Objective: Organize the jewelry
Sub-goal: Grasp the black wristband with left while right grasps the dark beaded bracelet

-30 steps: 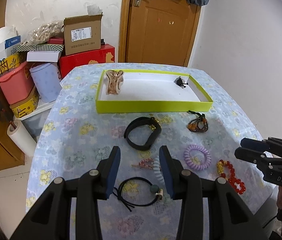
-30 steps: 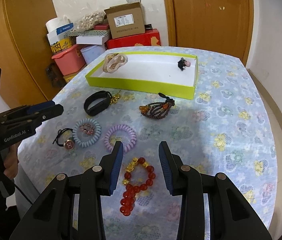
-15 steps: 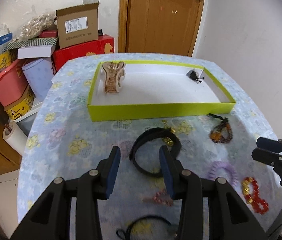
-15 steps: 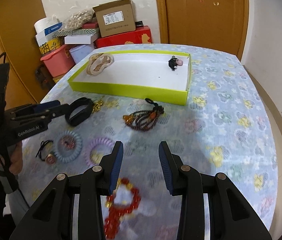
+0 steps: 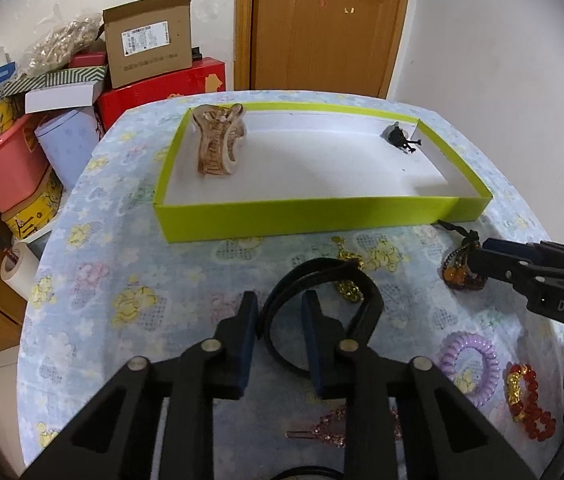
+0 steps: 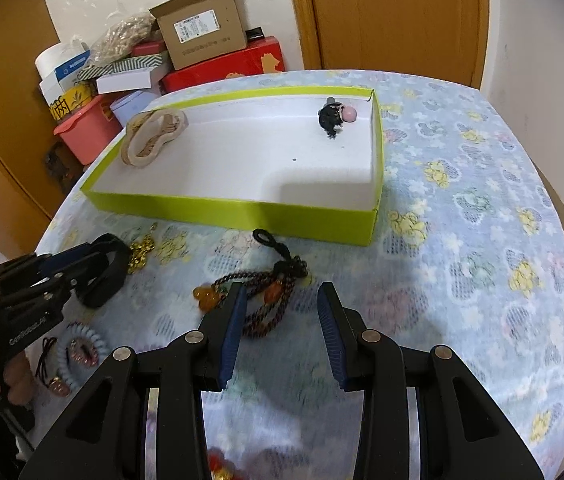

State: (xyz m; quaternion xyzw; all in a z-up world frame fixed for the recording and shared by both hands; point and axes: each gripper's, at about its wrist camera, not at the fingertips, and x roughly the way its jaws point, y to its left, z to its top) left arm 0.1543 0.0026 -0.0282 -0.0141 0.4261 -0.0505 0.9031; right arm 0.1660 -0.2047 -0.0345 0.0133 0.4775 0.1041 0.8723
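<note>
The left tool (image 5: pixel 279 312) has just been closing, and its jaws now stand narrow around the near side of the black band (image 5: pixel 322 304), which lies on the bench (image 5: pixel 129 280); whether the pads already press on the strap I cannot tell. The right tool (image 6: pixel 282 316) is partly open and holds nothing; the braided cord bracelet (image 6: pixel 269 296) lies just ahead of its left finger, partly between the jaws. Beyond both tools sits the green tray (image 5: pixel 302 216), with a beige hair claw (image 5: pixel 217 144) in its far left corner and a small black charm (image 5: pixel 398 138) in the far right. To the right of the left tool lie a purple spiral tie (image 5: pixel 468 364) and a red bead bracelet (image 5: pixel 528 400).
</note>
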